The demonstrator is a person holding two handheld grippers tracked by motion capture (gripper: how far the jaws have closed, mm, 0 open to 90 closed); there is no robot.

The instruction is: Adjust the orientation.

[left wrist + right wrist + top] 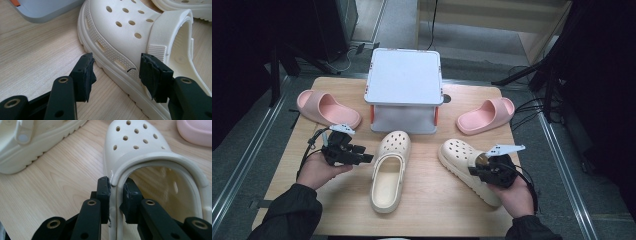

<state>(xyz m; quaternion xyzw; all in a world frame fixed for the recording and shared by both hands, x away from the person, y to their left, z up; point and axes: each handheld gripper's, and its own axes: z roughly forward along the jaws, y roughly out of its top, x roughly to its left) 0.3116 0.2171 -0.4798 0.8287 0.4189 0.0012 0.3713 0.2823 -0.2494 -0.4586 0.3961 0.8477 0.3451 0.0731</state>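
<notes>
High view: I hold a gripper in each hand at a light wooden table, w/ a white, grey-edged two-tier plastic stand at the far middle as landmark. Two cream perforated foam clogs lie on the near side of that stand: one just in front of it, toe pointing at its base, the other in front and to the right, toe angled toward the stand. Two pink foam slides flank the stand, one to its left, one to its right.

My left gripper sits front-left of the stand, just beside the centre clog's outer side. Left gripper view: jaws spread wide, clamping nothing; the clog's ribbed sole edge lies between and beyond the pads, and I can't tell if either pad touches it. Corner of the stand's grey base shows at top left.

My right gripper is front-right of the stand, over the heel half of the right-hand clog. Right gripper view: jaws closed in on that clog's side wall — one pad outside, the other inside the opening, the rim pinched between them where the heel strap joins. Clog's sole rests on the table as far as I can see. Centre clog lies at upper left of that view, a pink slide at upper right.
</notes>
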